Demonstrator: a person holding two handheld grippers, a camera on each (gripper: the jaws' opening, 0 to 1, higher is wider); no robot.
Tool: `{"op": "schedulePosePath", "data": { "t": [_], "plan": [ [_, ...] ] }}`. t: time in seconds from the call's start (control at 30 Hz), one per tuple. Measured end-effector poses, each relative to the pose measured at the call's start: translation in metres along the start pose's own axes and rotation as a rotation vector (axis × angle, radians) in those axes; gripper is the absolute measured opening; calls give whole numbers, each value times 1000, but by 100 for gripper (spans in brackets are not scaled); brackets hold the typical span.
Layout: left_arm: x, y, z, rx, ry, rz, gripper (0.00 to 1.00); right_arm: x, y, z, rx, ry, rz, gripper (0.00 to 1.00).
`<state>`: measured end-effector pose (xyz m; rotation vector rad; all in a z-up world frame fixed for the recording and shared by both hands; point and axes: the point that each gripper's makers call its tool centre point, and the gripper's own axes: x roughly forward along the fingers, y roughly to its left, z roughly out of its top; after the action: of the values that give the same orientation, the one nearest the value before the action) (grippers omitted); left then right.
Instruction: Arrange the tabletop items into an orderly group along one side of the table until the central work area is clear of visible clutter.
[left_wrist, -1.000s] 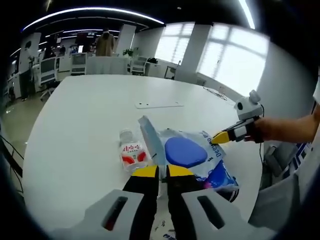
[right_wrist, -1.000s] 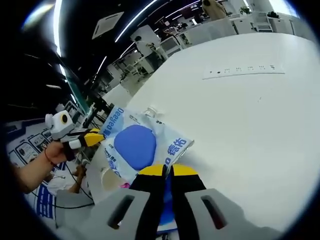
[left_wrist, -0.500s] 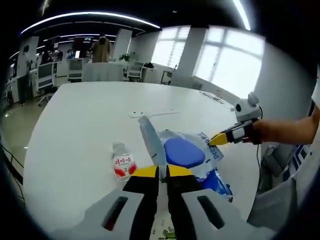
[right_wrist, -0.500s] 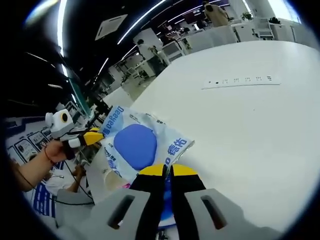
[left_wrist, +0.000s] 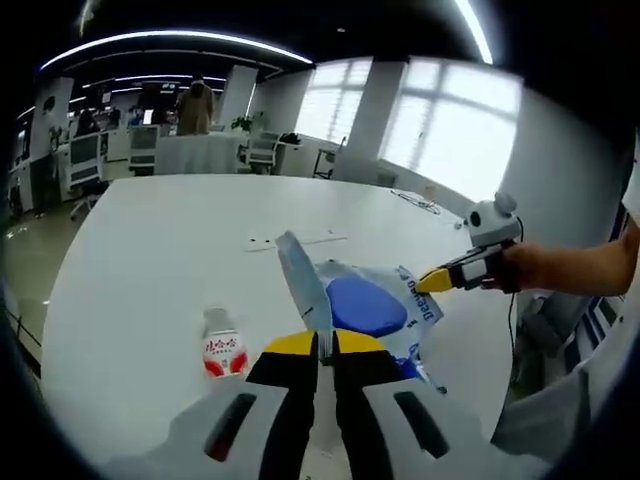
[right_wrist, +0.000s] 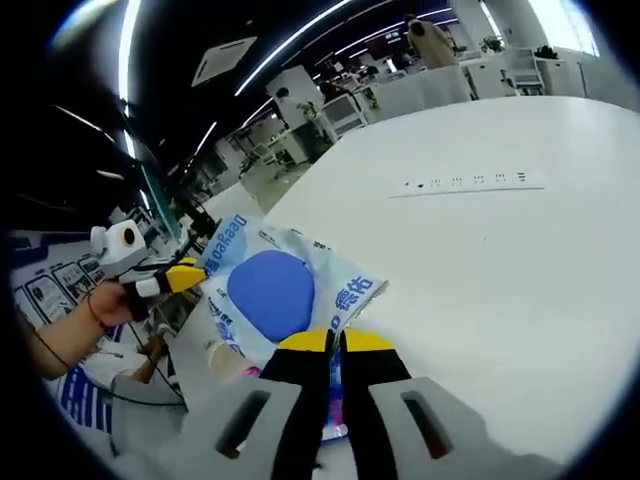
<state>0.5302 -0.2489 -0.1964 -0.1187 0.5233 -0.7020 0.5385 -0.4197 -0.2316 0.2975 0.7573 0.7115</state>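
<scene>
Crinkled white-and-blue packet (blue oval centre), both grippers' jaws clamped on its edges

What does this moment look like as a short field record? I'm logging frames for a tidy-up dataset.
setting: white table in an open office
held item: blue and white plastic bag, pinched at two edges
left tool: shut on the bag edge
right tool: shut on the opposite edge
bag state: stretched between both tools, above the table
loose item: small bottle with a red label, upright on the table beside the bag
</scene>
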Motion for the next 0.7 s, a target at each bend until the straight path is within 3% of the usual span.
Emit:
{"op": "schedulePosePath", "data": {
  "t": [0.7],
  "plan": [
    [27,-39,32,50,-29,-36,1,-43,-16,24,-50,-62,-44,0]
  ]
}}
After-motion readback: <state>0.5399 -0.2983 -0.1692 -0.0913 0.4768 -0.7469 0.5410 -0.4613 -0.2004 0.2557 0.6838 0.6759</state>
